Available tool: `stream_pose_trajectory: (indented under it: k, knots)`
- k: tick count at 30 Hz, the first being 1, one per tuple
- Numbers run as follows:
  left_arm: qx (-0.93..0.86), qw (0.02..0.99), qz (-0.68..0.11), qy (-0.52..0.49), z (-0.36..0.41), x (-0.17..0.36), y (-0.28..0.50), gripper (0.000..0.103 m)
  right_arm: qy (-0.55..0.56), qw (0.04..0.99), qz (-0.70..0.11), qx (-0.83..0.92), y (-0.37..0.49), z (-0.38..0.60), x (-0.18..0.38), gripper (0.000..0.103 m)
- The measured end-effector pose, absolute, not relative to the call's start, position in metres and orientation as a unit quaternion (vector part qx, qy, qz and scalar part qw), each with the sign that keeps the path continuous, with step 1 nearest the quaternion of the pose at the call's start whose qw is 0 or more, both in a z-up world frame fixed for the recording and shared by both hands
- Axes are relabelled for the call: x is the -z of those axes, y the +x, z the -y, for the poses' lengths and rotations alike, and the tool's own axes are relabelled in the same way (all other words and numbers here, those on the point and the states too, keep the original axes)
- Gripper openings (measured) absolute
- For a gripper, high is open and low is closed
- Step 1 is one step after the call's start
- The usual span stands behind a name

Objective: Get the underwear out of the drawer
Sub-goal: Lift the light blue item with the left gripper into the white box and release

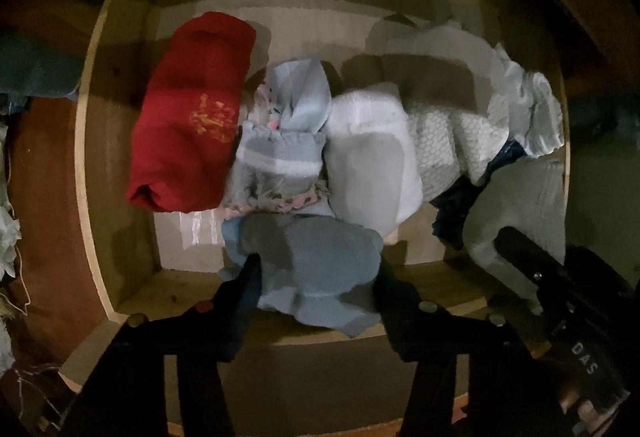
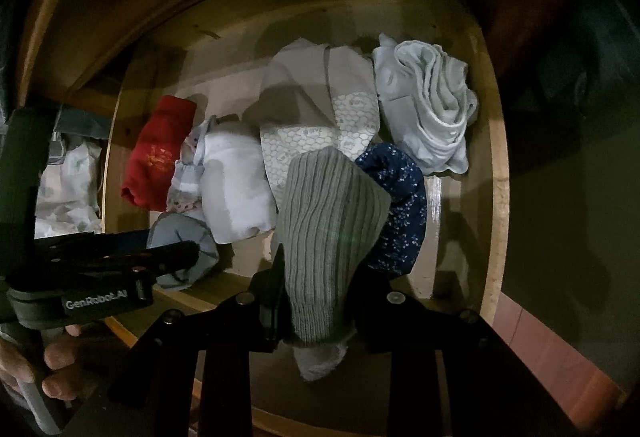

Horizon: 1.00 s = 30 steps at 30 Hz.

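Two labels read — "GenRobot.AI" on left tongs (image 2: 176,257), "DAS".

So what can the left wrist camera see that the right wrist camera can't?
Only the left wrist view shows the left gripper from behind, closed around a blue-grey piece. Only the right wrist view shows the person's hand and the navy flowered piece clearly. Both show the wooden drawer, the red roll and the right gripper holding grey ribbed fabric.
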<state>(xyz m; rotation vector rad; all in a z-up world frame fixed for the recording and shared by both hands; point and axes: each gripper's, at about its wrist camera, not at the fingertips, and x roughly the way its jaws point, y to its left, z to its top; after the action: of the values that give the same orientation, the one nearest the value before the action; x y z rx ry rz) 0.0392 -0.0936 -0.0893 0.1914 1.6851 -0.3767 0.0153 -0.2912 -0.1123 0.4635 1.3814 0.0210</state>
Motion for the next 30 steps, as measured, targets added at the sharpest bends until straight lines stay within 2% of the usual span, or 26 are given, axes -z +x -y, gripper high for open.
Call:
stream_pose_trajectory:
  k: [9,15,23,30]
  knots:
    - [0.178,0.673,-0.714,0.072,0.080,0.056,0.034,0.051,0.193,0.760,-0.620,-0.008,0.013,0.291,0.105,0.026]
    - [0.226,0.708,-0.666,0.060,0.066,0.020,0.032,0.051,0.195,0.761,-0.619,-0.004,0.014,0.293,0.104,0.026]
    - [0.298,0.751,-0.578,0.113,0.063,-0.047,0.004,0.051,0.202,0.757,-0.621,0.002,0.014,0.295,0.104,0.026]
    - [0.342,0.796,-0.487,0.115,0.050,-0.139,-0.016,0.051,0.201,0.759,-0.619,0.005,0.013,0.295,0.103,0.026]
